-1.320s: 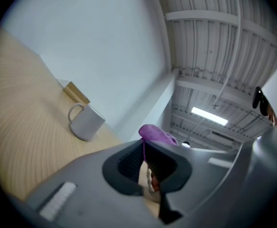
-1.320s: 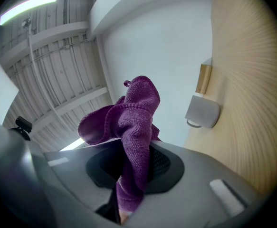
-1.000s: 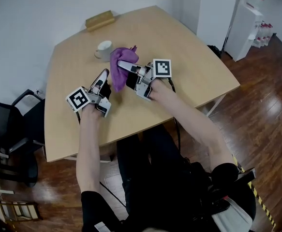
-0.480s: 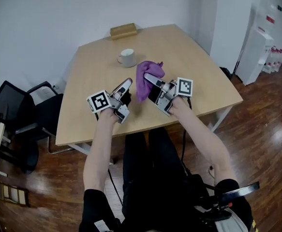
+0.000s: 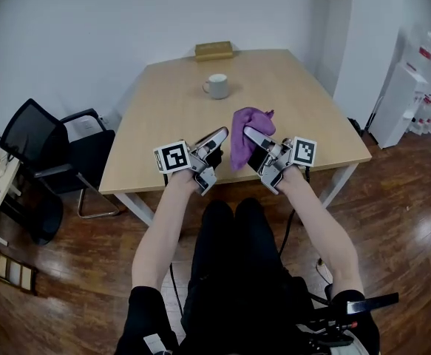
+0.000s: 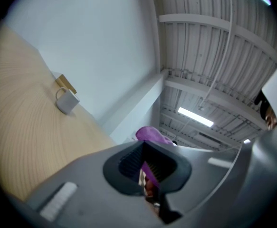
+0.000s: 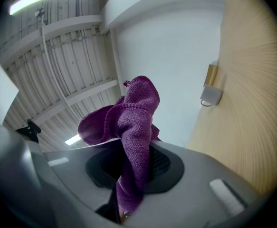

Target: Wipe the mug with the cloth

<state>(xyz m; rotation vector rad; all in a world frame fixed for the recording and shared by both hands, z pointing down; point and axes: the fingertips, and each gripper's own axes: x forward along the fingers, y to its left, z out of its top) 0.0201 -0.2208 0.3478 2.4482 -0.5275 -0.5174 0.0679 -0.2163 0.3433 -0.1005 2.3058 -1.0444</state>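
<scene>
- Head view: hovering over the near edge of the table [image 5: 148, 154], left gripper [image 5: 219, 134] and right gripper [image 5: 249, 133] side by side, purple cloth [image 5: 246, 120] bunching up out of the right one. Sitting upright at the far end, well apart from both: the mug [image 5: 216, 86].
- Left gripper view: pressing jaws together on nothing, pointing across bare wood toward the mug.
- Right gripper view: clamping tight on the cloth, most of it flopping above the jaws. Mug showing far off, near a wooden block [image 7: 210, 75].
- Looking like the approach step, no wiping yet. Probably needing next: reaching across, opening the left to steady the mug, then bringing the cloth against it.
</scene>
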